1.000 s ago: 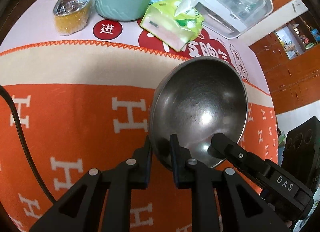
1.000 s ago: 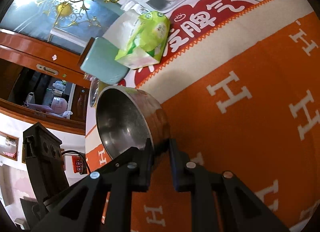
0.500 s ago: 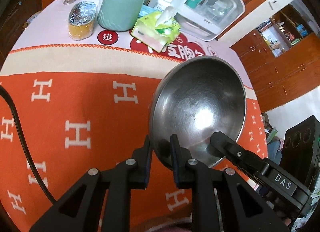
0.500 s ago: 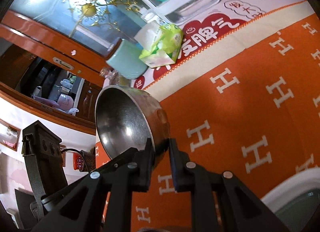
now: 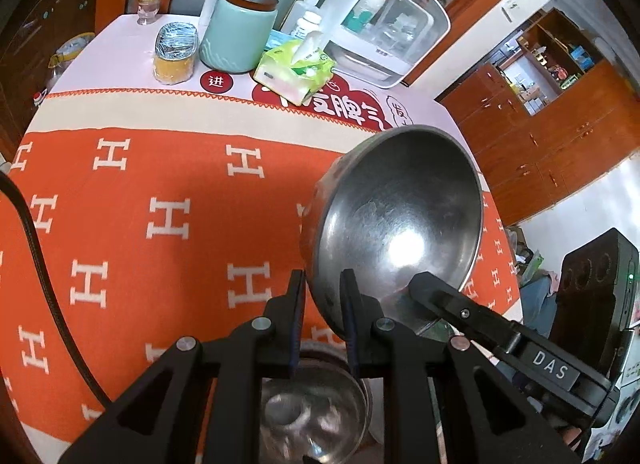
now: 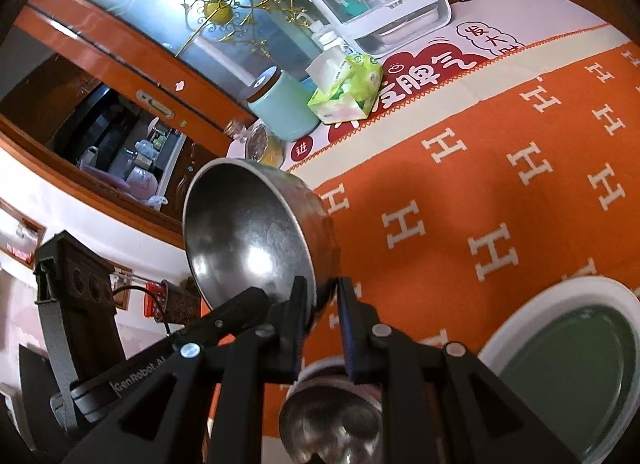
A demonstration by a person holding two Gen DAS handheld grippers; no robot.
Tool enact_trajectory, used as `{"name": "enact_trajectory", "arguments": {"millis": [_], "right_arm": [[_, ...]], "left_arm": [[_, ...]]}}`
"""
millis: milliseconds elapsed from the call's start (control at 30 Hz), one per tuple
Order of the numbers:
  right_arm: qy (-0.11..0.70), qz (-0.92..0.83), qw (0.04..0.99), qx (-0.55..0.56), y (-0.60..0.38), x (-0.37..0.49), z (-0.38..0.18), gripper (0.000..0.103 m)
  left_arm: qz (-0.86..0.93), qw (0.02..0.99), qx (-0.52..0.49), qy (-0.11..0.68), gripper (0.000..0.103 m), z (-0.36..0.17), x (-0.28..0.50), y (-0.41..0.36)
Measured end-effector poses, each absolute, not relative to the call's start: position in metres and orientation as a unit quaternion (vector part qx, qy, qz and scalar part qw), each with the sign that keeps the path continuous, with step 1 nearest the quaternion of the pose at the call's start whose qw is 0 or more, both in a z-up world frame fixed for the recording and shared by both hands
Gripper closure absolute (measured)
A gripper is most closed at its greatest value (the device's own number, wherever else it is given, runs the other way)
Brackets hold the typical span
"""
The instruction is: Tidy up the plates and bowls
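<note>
A: Where is the steel bowl [image 5: 394, 220] sitting with respect to the jaws?

B: Its rim runs between both pairs. In the left wrist view the near edge of the bowl drops into the narrow gap of the left gripper [image 5: 323, 284], one finger on the outer wall and the other inside the hollow. The bowl is tipped on edge, its open side facing the camera and to the right.

A: And the other side?

B: The right gripper [image 6: 322, 290] pinches the rim as well; in its own view one finger lies inside the bowl [image 6: 248, 232] and the other on the outer wall. From the left camera that gripper comes in from the lower right, its fingertip resting against the inner surface near the rim. Both pairs of jaws are nearly closed, clamped on the thin metal wall.

A: Is the bowl touching anything else?

B: No. It hangs above the orange cloth [image 5: 160, 192] with the white H pattern, clear of the table.

A: What lies underneath?

B: A second steel bowl [image 5: 312, 412] sits low in the picture, partly hidden behind the fingers. In the right wrist view a white-rimmed plate [image 6: 568, 348] with a dark green centre rests on the cloth, to the right of that bowl.

A: Farther off?

B: A green tissue pack [image 5: 294, 72], a pale green jar [image 5: 240, 36] and a white clear-fronted box [image 5: 392, 24] stand at the far edge.
</note>
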State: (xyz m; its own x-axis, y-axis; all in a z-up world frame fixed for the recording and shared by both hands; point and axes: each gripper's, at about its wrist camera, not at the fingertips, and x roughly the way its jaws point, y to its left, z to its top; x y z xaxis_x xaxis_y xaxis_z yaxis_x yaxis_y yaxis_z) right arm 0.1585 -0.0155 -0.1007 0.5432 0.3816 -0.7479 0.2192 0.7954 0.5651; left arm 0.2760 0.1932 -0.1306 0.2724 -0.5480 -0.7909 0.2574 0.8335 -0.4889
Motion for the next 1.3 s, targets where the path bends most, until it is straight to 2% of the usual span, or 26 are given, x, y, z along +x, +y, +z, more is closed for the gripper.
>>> {"name": "enact_trajectory", "arguments": {"millis": [767, 1300], "right_arm": [[0.558, 0.072, 0.768, 0.305, 0.003, 0.071, -0.121, 0.088], [0.616, 0.072, 0.728, 0.29, 0.017, 0.061, -0.144, 0.088]], "left_arm": [[-0.239, 0.766, -0.106, 0.587, 0.086, -0.146, 0.167, 0.21], [-0.216, 0.743, -0.079, 0.629, 0.085, -0.168, 0.147, 0.213]]}}
